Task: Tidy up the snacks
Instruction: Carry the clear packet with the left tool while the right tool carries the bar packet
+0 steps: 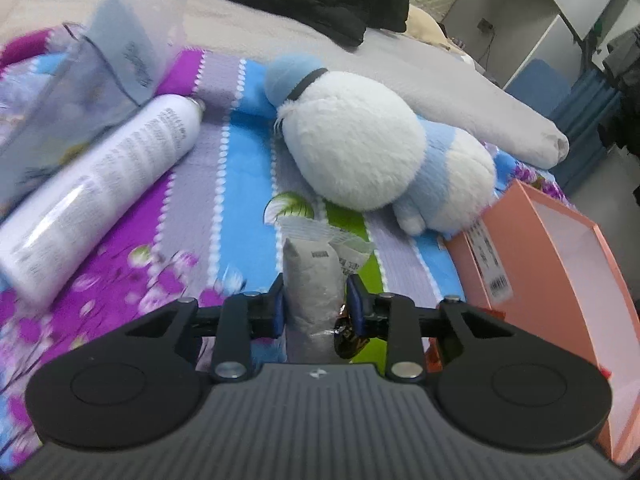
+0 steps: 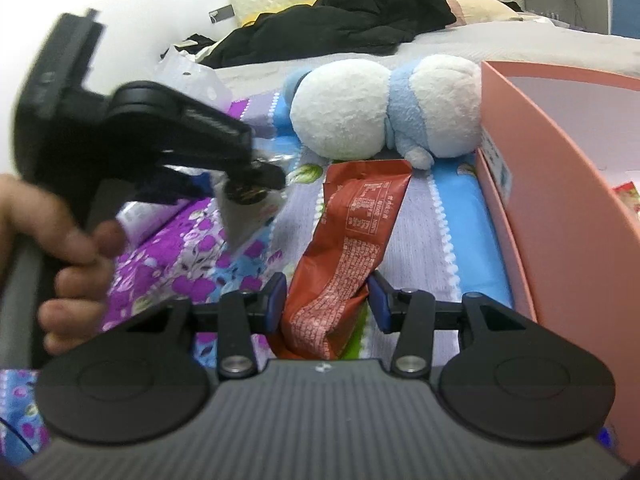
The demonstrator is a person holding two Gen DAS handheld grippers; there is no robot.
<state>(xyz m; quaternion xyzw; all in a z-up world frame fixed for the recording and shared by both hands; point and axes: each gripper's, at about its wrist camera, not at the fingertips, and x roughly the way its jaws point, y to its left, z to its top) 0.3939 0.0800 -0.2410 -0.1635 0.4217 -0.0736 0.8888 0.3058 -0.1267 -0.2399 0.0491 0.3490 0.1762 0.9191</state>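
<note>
My left gripper (image 1: pixel 316 304) is shut on a grey-white snack packet (image 1: pixel 314 280) and holds it above the striped floral blanket (image 1: pixel 224 184). In the right wrist view that same left gripper (image 2: pixel 256 176) hangs at the left, blurred, with the pale packet (image 2: pixel 244 216) dangling from it. My right gripper (image 2: pixel 327 300) is closed around a red snack packet (image 2: pixel 352 240) that lies lengthwise on the blanket. A pink open box (image 1: pixel 560 264) stands at the right; it also shows in the right wrist view (image 2: pixel 560 184), with a red-and-white snack inside (image 2: pixel 628 196).
A white and blue plush toy (image 1: pixel 360 144) lies in the middle of the blanket, against the box. A white spray bottle (image 1: pixel 100 192) and a clear plastic box (image 1: pixel 72 92) lie at the left. Black clothing (image 2: pixel 340 16) is piled at the back.
</note>
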